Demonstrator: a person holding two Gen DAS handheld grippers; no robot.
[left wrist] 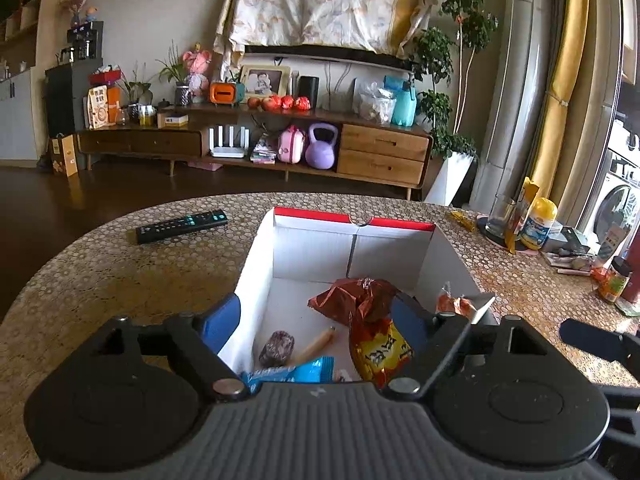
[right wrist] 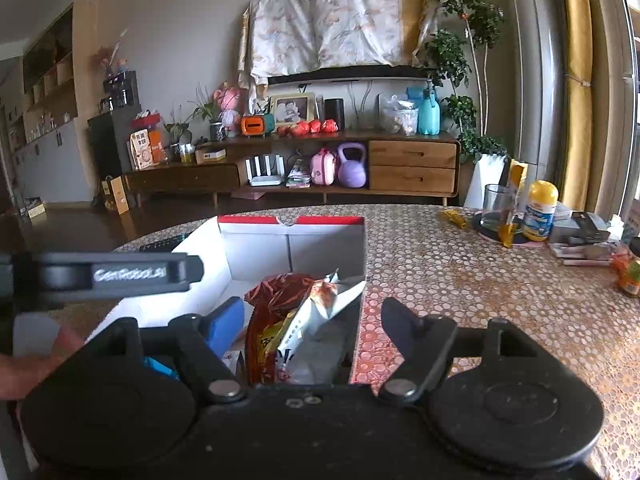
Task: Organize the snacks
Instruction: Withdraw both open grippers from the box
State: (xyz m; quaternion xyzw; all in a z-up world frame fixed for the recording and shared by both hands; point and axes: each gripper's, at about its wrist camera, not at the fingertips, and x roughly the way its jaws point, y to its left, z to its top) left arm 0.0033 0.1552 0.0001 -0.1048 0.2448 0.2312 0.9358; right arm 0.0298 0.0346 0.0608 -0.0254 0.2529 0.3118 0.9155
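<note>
Now, step in hand: both drops look done; I judge this the release at the end of a put-in, with the snacks lying in the box (left wrist: 312,240) and nothing between either pair of jaws.
Left jaws: my left gripper (left wrist: 316,320) stands wide above the near end of the box, its blue pads either side of the pile and pressing on nothing.
Right jaws: my right gripper (right wrist: 316,320) is wide too, one finger over the box interior, the other out over the bare desk (right wrist: 480,280) beyond the box's right wall; empty.
Snacks, where: inside the white box with the red rim, on the patterned desk. A crumpled red-brown bag (left wrist: 356,300) lies in the middle, with a yellow and red packet (left wrist: 380,352) at its near end, and a white pouch (right wrist: 320,320) leans on the right wall. Nearer me lie a dark wrapped piece (left wrist: 276,346), a thin sausage stick (left wrist: 316,344) and a blue packet (left wrist: 296,372).
Still outside: a small yellow wrapper (right wrist: 454,218) lies on the desk beside the glass (right wrist: 494,208) at the far right; it may be a snack, though I cannot tell.
Not mine to move: the remote control (left wrist: 182,226) left of the box.
Next move calls for: lifting both jaws clear of the box walls, then, as I judge it, swinging the right one across to that wrapper, coming in low and narrow, since it is flat and close to the glass.
Risk: catching the box wall on the way out and dragging the box.
</note>
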